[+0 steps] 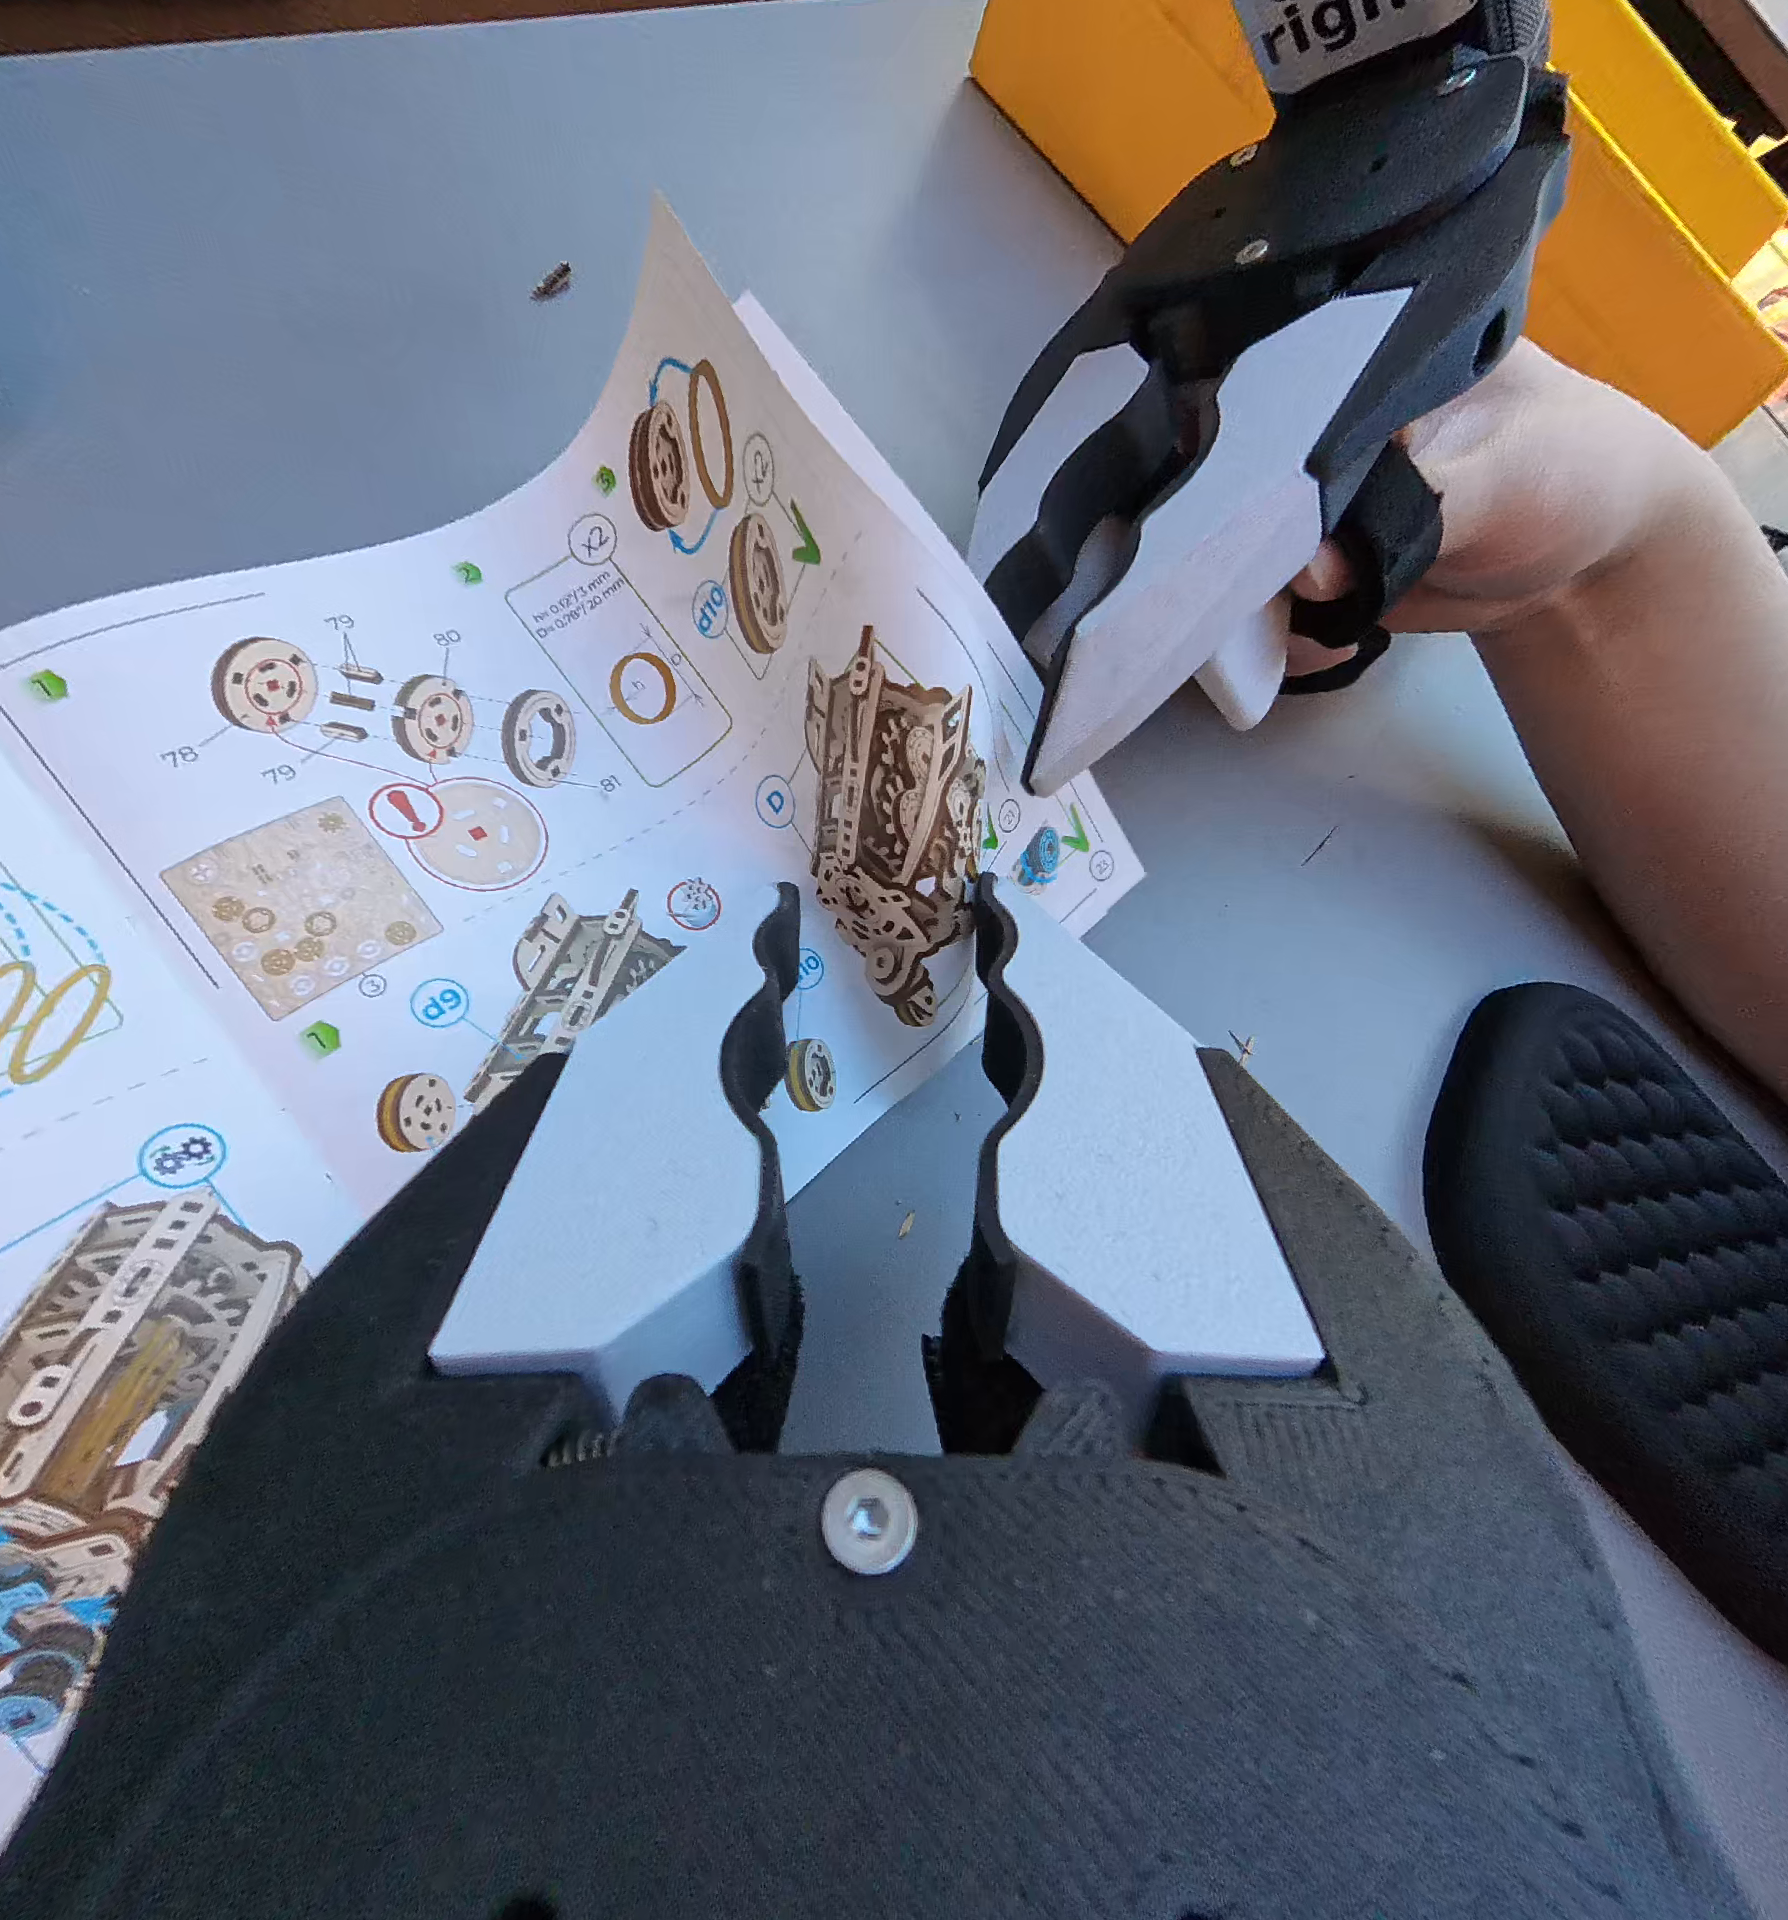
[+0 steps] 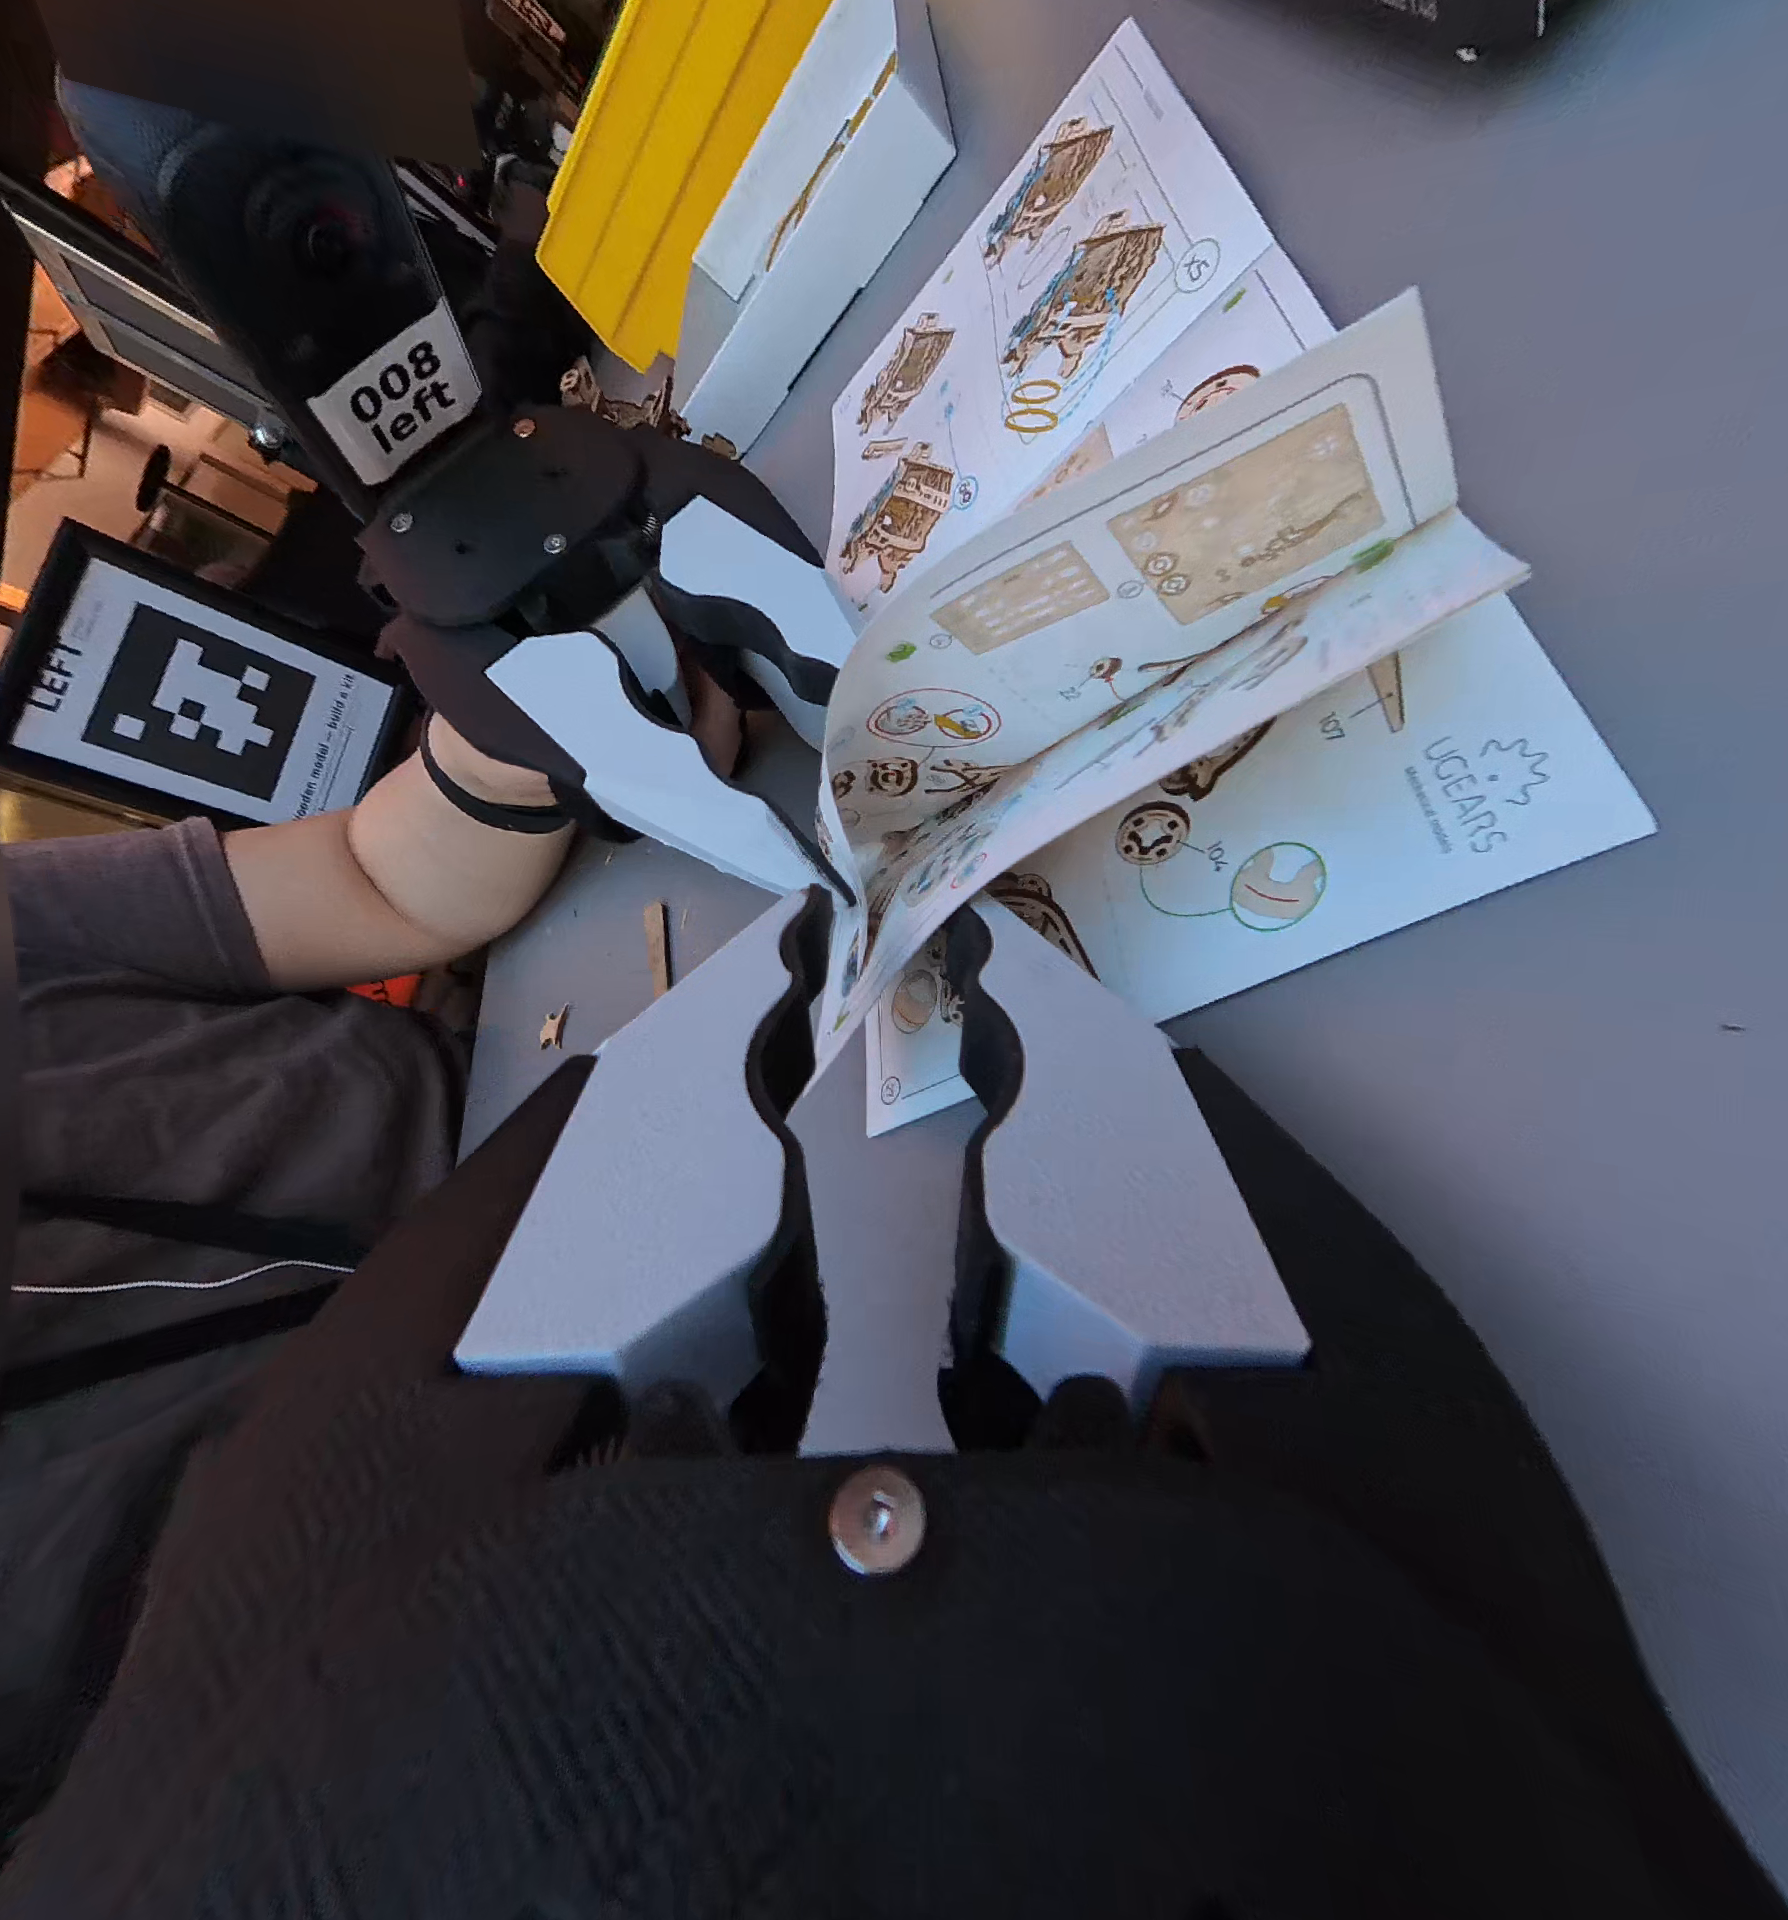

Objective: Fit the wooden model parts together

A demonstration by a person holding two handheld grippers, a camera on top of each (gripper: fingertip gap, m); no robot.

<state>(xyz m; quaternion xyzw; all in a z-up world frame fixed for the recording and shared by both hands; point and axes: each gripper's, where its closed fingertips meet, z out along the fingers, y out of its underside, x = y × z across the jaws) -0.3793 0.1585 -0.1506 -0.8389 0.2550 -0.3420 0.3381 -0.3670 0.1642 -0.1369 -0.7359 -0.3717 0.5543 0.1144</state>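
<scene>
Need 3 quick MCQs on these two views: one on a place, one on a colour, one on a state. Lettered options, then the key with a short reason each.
1. The instruction booklet lies:
A) on the grey table
B) on the floor
C) inside a drawer

2. The box at the table's far edge is:
A) red
B) yellow
C) green

3. The left gripper is:
A) shut on a wooden part
B) shut on a page
C) open, gripping nothing

Key:
1 A: the booklet's lower pages rest flat on the grey tabletop, with some pages curling up.
2 B: both wrist views show the box as plain yellow.
3 C: the left wrist view shows a clear gap between its fingers, with nothing clamped between them.
</scene>
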